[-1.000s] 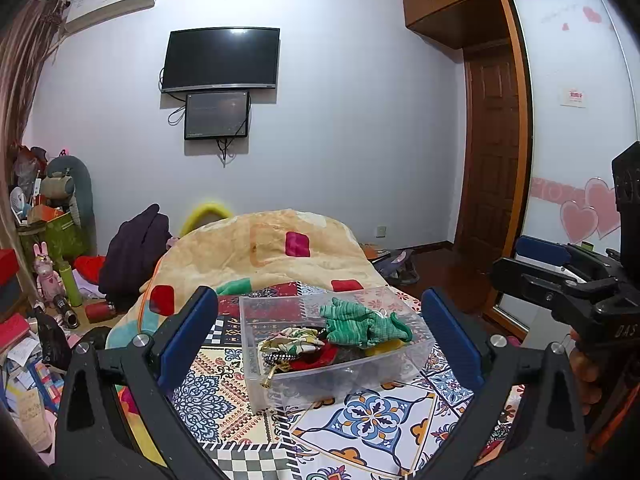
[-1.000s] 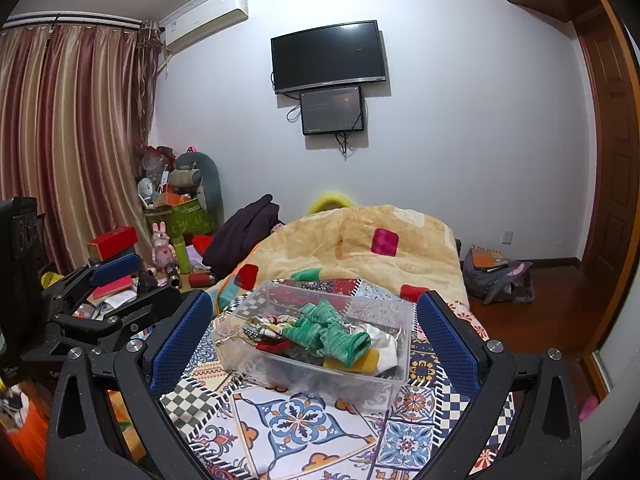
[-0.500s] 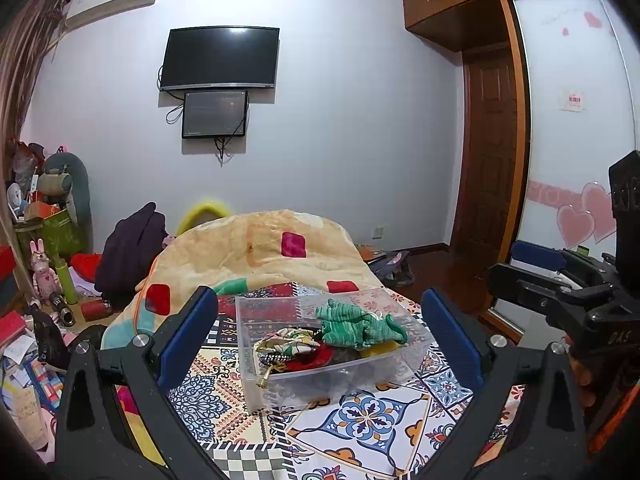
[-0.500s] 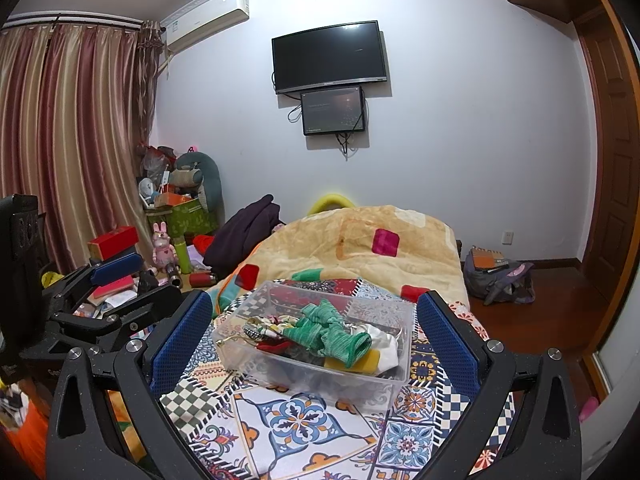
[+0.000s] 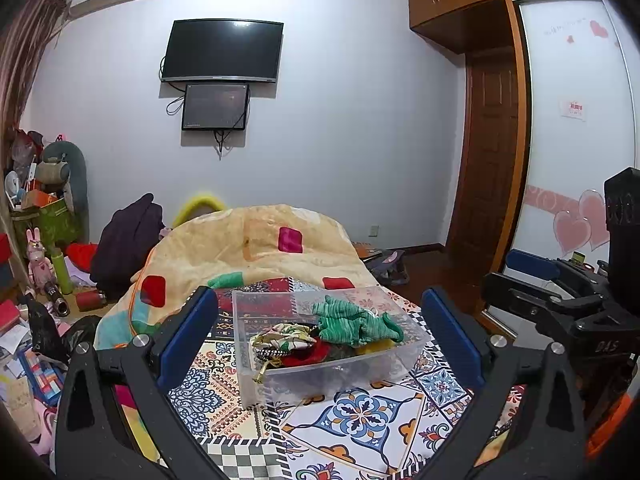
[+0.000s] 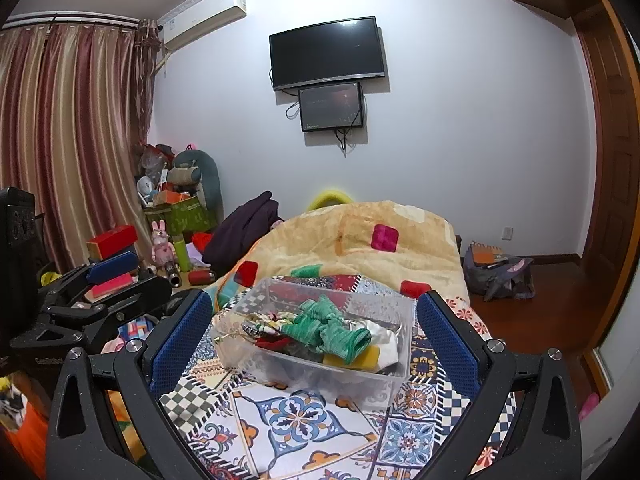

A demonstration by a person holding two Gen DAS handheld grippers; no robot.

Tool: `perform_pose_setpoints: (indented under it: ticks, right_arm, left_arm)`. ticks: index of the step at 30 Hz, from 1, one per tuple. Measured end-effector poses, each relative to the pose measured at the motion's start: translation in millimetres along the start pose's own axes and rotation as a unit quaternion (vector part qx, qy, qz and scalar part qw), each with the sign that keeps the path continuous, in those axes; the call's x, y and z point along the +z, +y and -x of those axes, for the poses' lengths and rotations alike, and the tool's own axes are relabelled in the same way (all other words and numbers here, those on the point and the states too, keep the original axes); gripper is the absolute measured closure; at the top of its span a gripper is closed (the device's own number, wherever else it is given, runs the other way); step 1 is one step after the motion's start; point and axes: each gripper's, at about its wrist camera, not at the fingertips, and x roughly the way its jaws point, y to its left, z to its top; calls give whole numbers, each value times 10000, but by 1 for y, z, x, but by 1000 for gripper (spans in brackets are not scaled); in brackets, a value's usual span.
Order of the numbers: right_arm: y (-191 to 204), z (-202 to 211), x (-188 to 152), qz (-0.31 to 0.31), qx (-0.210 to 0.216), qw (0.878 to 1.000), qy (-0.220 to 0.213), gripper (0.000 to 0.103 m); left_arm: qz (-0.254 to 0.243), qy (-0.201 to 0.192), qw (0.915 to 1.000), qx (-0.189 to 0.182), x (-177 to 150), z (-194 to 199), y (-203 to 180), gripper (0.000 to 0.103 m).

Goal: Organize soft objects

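A clear plastic bin (image 5: 256, 312) stands on the patterned bed cover and also shows in the right wrist view (image 6: 404, 360). In it lie a green striped cloth (image 5: 352, 322), a floral cloth (image 5: 282, 340), red and yellow pieces, and a white cloth (image 6: 380, 336). My left gripper (image 5: 320, 336) is open and empty, held back from the bin. My right gripper (image 6: 312, 340) is open and empty too, to the right of the left one. Each gripper shows at the edge of the other's view.
The patterned bed cover (image 5: 360, 420) lies under the bin. A folded yellow quilt (image 5: 256, 240) is heaped behind it. Clutter, boxes and toys (image 6: 168, 216) fill the left floor. A bag (image 6: 496, 276) lies on the wooden floor at right, by the door (image 5: 492, 152).
Both grippers stay open and empty. The left view has shifted slightly, so the bin sits a little lower and closer to centre. The bin's contents have not moved.
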Motion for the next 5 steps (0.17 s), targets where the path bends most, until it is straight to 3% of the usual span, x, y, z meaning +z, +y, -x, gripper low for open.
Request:
perform_pose_setpoints:
  ticks: [5]
  right_arm:
    - [-1,-3,-2,-18,-1,10000,62,1]
  left_arm:
    - [-22,43,10000,6,-1,-2,-1,0]
